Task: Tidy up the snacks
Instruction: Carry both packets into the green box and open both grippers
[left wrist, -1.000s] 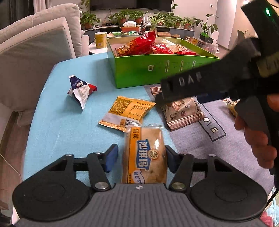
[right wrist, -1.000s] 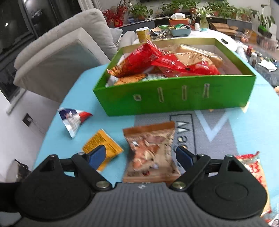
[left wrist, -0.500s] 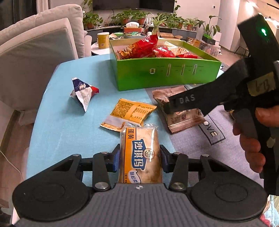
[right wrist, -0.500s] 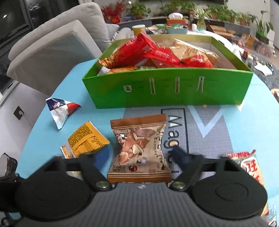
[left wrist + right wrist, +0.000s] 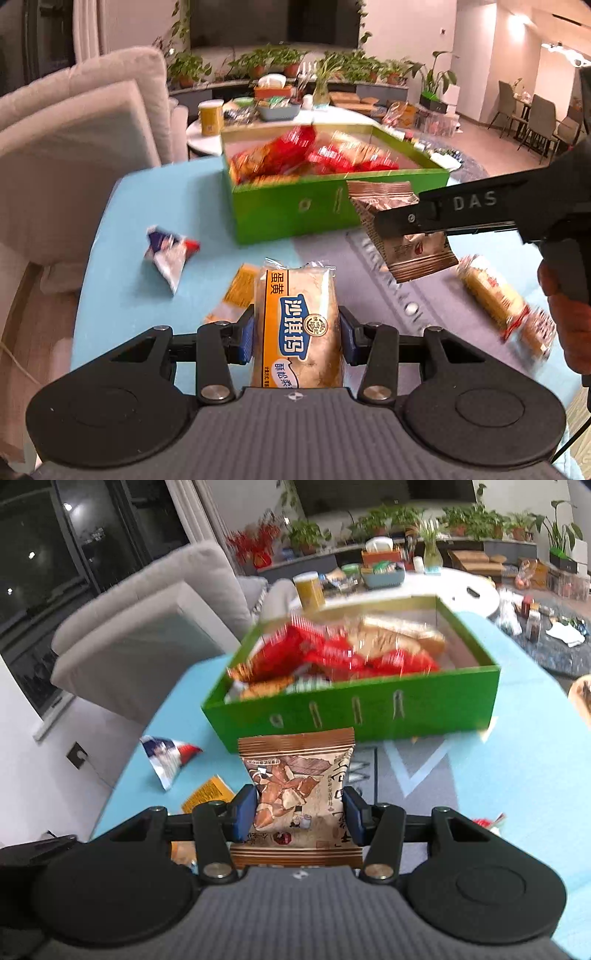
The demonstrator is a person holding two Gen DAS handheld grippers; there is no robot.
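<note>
My left gripper (image 5: 297, 334) is shut on a yellow and blue cake packet (image 5: 299, 325) and holds it above the blue table. My right gripper (image 5: 299, 814) is shut on a brown nut packet (image 5: 297, 794), lifted off the table; the packet also shows in the left wrist view (image 5: 402, 236), in front of the green box. The green box (image 5: 354, 709) holds several red and tan snack bags. It also shows in the left wrist view (image 5: 295, 210).
On the blue table (image 5: 147, 206) lie a blue, white and red triangular packet (image 5: 168, 254), a yellow packet (image 5: 240, 291) and a red and yellow packet (image 5: 502, 302) at the right. Grey sofa cushions (image 5: 74, 147) stand left of the table.
My right gripper has shut on the brown nut packet and lifted it off the table. My left gripper has lifted the cake packet. Both have moved up and toward the box.
</note>
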